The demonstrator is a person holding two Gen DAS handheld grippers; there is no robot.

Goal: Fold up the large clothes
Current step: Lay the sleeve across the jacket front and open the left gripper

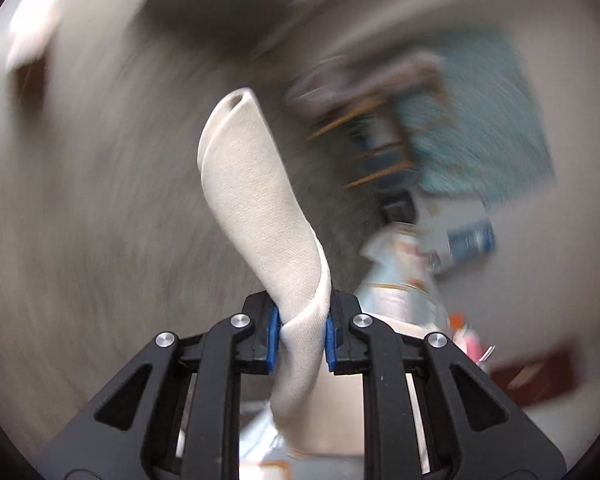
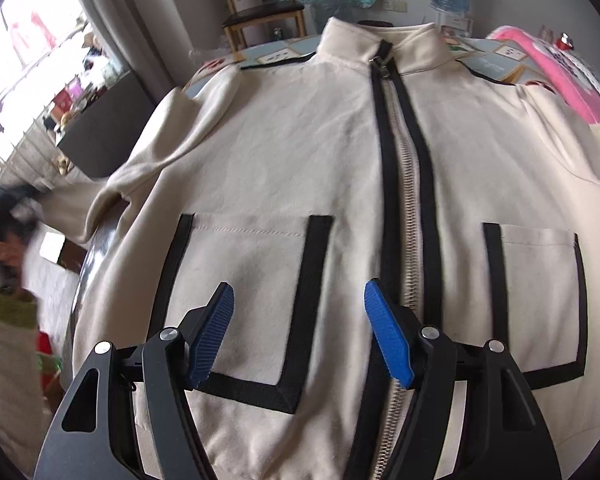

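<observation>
Between the left gripper's (image 1: 302, 334) blue pads (image 1: 273, 334) sits a twisted strip of cream fabric (image 1: 256, 200), clamped tight. It runs up and away from the fingertips, ends in a folded, tube-like tip, and also hangs down behind the fingers toward the camera. Cannot tell which part of the garment it is. Everything beyond that gripper is motion-blurred; only a chair (image 1: 376, 136) up and to the right is readable.

Right gripper (image 2: 298, 336): jaws apart, nothing between them, hovering over the jacket (image 2: 284, 144) without contact. Jacket lies front-up, spread on a table (image 2: 272, 54), collar (image 2: 356, 42) at the far end from the gripper. Zipper (image 2: 406, 216) is closed and runs just inside the right pad (image 2: 388, 334). Black-trimmed left pocket (image 2: 248, 276) sits directly under and ahead of the gap; right pocket (image 2: 540, 292) is off to the right. One sleeve (image 2: 112, 188) drapes off the table edge to the left. Pink item (image 2: 548, 68) lies far right beside the jacket's shoulder.
</observation>
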